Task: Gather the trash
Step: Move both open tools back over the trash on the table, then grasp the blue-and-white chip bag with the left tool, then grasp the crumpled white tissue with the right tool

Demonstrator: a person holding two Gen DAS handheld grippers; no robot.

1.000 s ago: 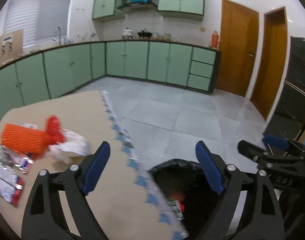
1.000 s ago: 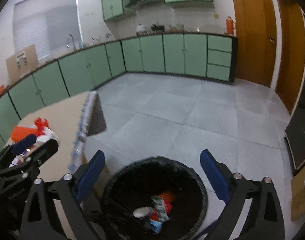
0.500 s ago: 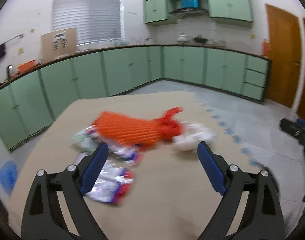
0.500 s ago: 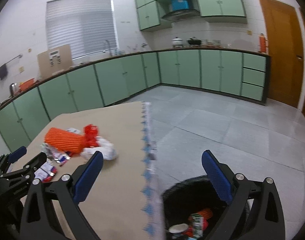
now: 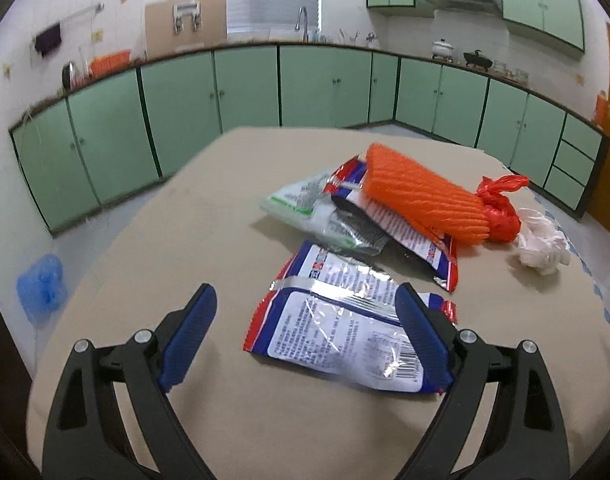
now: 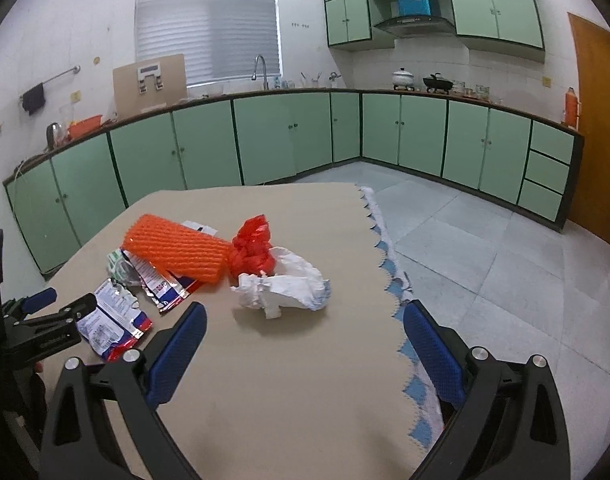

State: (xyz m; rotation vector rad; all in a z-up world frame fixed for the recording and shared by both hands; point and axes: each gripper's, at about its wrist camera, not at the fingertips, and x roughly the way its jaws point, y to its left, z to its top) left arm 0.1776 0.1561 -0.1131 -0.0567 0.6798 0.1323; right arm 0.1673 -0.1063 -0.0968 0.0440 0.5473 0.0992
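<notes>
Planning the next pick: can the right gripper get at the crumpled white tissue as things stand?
Probably yes. The right gripper is open, and the crumpled white tissue lies straight ahead on the table with only bare cloth between. The red bag knot touches its far side, not the approach.

free: bare table [image 6: 289, 384] near right gripper [image 6: 305, 354] | blocked: far-left by trash pile [image 6: 177, 256], crumpled tissue [image 6: 285, 286] just ahead

The left gripper [image 5: 305, 336] has black skeletal arms with triangular cut-outs, silver round screw heads at the joints, and blue ribbed pads [image 5: 189, 336] on its fingers. The right gripper [image 6: 305, 354] is built alike: black frame, silver screws, blue dimpled pads [image 6: 433, 354].
</notes>
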